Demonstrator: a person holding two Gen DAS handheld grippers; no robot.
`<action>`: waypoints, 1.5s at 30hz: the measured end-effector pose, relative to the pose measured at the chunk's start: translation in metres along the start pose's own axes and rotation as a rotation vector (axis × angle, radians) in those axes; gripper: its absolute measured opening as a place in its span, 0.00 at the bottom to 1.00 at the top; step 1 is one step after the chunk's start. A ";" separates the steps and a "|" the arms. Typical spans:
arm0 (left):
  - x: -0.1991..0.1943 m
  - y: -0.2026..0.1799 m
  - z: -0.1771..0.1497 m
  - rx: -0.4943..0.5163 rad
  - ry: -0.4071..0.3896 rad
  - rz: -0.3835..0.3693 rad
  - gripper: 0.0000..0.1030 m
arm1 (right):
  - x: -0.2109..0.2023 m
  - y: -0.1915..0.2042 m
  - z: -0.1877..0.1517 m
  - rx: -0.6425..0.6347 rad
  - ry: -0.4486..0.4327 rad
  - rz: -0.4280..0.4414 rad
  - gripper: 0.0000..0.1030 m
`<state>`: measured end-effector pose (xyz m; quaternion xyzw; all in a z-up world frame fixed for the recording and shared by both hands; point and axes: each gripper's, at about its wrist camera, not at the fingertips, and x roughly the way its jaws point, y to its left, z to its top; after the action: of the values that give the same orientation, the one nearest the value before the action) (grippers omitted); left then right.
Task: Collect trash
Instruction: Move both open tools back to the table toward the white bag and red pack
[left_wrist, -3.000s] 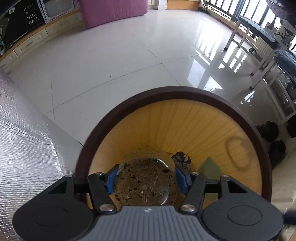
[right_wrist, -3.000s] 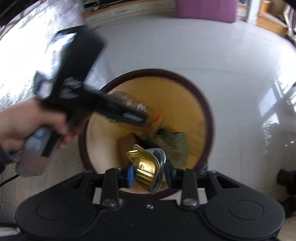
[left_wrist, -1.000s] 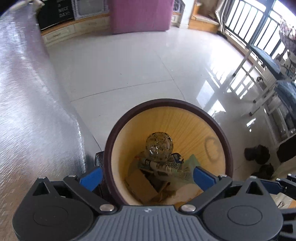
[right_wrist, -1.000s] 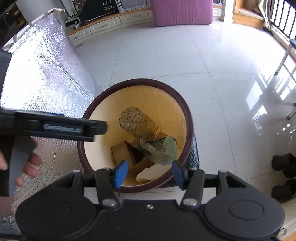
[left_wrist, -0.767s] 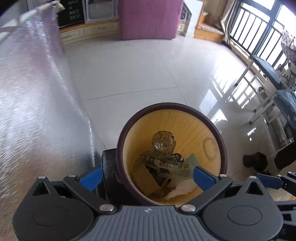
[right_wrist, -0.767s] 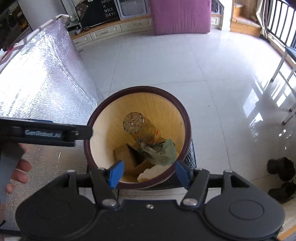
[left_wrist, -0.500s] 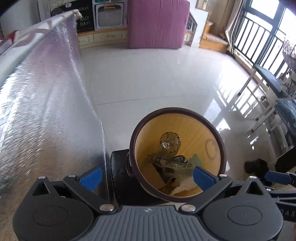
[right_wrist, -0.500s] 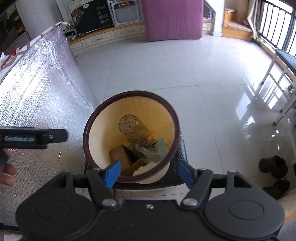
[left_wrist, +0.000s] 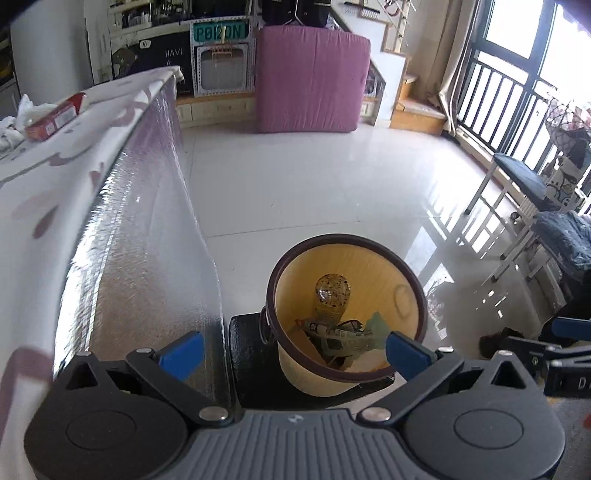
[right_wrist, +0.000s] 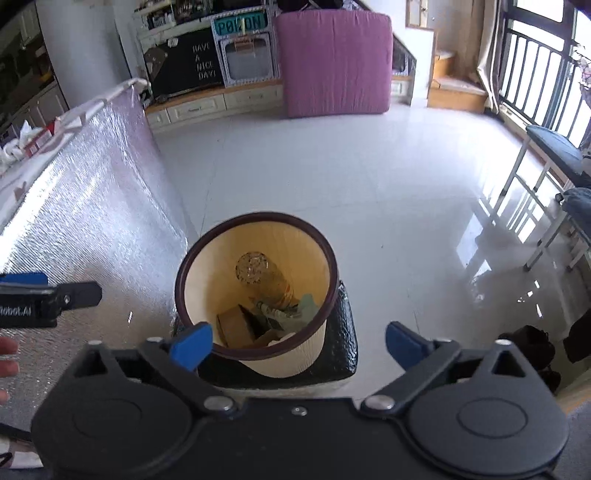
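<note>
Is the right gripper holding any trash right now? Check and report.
No: the right gripper stands wide open with nothing between its blue pads, and the bottle lies inside the bin.

Black two-finger tools (left_wrist: 293, 350) (right_wrist: 298, 341) with blue pads (left_wrist: 181, 353), silver screws, one ribbed grey housing

Wood-look bin (right_wrist: 207, 291), glossy floor (right_wrist: 369, 184), perhaps foil sheet (right_wrist: 92, 221)

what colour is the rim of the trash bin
Dark brown, almost maroon, on the trash bin; clearest in the right wrist view.
</note>
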<state>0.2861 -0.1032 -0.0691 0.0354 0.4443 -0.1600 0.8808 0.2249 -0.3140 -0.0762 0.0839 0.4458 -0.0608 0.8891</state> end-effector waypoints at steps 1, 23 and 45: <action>-0.004 0.000 -0.002 0.004 -0.007 -0.003 1.00 | -0.005 -0.002 -0.002 0.006 -0.009 -0.003 1.00; -0.097 0.003 -0.029 0.020 -0.188 -0.062 1.00 | -0.080 0.012 -0.020 -0.011 -0.179 -0.016 1.00; -0.179 0.154 -0.036 -0.044 -0.448 0.069 1.00 | -0.110 0.137 -0.006 -0.132 -0.400 0.185 1.00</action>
<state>0.2067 0.0945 0.0392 -0.0051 0.2394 -0.1239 0.9630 0.1798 -0.1751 0.0212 0.0525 0.2542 0.0351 0.9651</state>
